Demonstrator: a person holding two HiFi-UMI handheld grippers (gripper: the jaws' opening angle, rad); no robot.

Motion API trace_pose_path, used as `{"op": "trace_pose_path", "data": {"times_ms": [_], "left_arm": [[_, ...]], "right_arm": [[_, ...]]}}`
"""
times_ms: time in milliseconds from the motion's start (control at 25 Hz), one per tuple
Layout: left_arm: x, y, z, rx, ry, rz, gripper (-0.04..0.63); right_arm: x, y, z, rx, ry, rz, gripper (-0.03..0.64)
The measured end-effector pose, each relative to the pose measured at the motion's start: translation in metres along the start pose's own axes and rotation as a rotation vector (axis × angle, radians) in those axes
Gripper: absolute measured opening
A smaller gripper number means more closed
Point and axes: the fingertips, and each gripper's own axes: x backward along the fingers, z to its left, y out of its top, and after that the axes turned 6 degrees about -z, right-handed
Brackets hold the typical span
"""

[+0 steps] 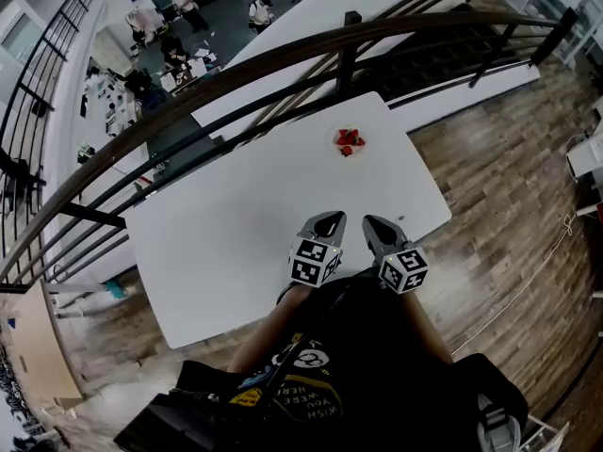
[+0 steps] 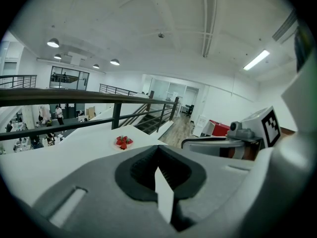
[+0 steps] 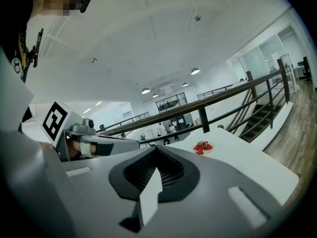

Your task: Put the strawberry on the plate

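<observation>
Left gripper [image 1: 327, 224] and right gripper [image 1: 379, 228] are hovering shut and empty at lower centre. Strawberries [image 1: 349, 140] are sitting on the plate [image 1: 335, 146], upper centre of the desk [image 1: 236, 234]. The task is looking finished, calling for nothing further.

strawberries [image 3: 202, 146]: red, clustered on plate [image 3: 203, 152] | plate: pale, small

The worktop [image 1: 236, 243] is smooth, matt white. The floor [image 1: 509, 158] is wood plank, grainy, with a dull sheen. The railing [image 1: 283, 59] looks like dark painted metal. The left hand-held gripper [image 1: 330, 218] and right hand-held gripper [image 1: 377, 224] are matt grey plastic, with black ribbed pads [image 2: 138, 175]. The strawberries [image 1: 349, 141] look glossy.
</observation>
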Motion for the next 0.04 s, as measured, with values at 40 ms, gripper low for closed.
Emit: {"op": "trace_pose_path", "data": {"times_ms": [40], "left_arm": [[-0.0009, 0.0013, -0.0014, 0.002, -0.003, -0.001, 0.002]], "right_arm": [[-0.0004, 0.0018, -0.0002, 0.005, 0.001, 0.003, 0.002]]}}
